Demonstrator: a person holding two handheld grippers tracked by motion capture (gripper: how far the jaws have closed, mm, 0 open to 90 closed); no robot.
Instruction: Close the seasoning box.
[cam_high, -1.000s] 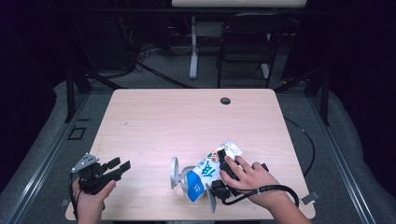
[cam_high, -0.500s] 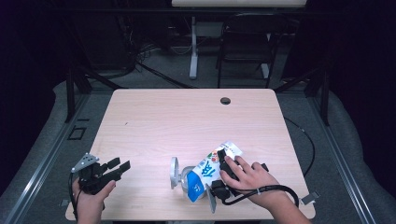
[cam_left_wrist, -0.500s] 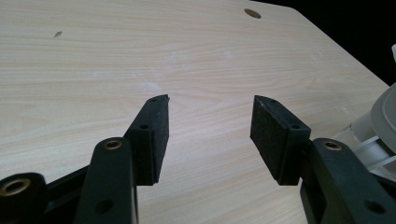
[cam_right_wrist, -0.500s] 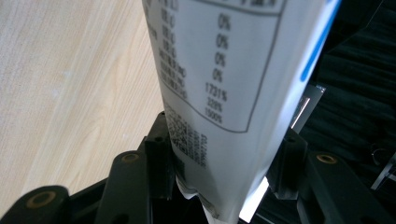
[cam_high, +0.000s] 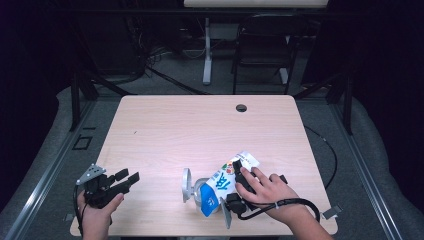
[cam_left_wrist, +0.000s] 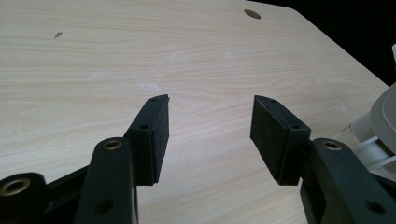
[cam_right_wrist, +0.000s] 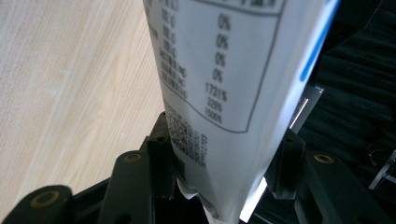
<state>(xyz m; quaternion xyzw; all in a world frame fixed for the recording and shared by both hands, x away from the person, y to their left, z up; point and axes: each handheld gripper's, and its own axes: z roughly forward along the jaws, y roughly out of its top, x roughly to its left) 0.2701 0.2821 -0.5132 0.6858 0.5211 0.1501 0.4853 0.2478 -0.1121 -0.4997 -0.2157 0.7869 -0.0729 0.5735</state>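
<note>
A blue and white carton (cam_high: 221, 183) lies tilted near the table's front edge, its blue end low and to the left. My right gripper (cam_high: 234, 184) is shut on it, under a person's hand (cam_high: 262, 190). Its jaws have just been closing a little, with the carton between them. In the right gripper view the carton's printed white side (cam_right_wrist: 219, 84) sits between both jaws of the right gripper (cam_right_wrist: 224, 154). A clear container (cam_high: 199, 191) with a grey round disc (cam_high: 186, 184) sits against the carton's low end. My left gripper (cam_high: 127, 178) is open at the front left, with nothing between the jaws of the left gripper (cam_left_wrist: 210, 126).
The light wooden table (cam_high: 200, 130) has a small dark hole (cam_high: 241, 107) near its far edge. A cable (cam_high: 295, 204) loops from the right gripper by the front right corner. The clear container (cam_left_wrist: 373, 126) shows at the right edge of the left gripper view.
</note>
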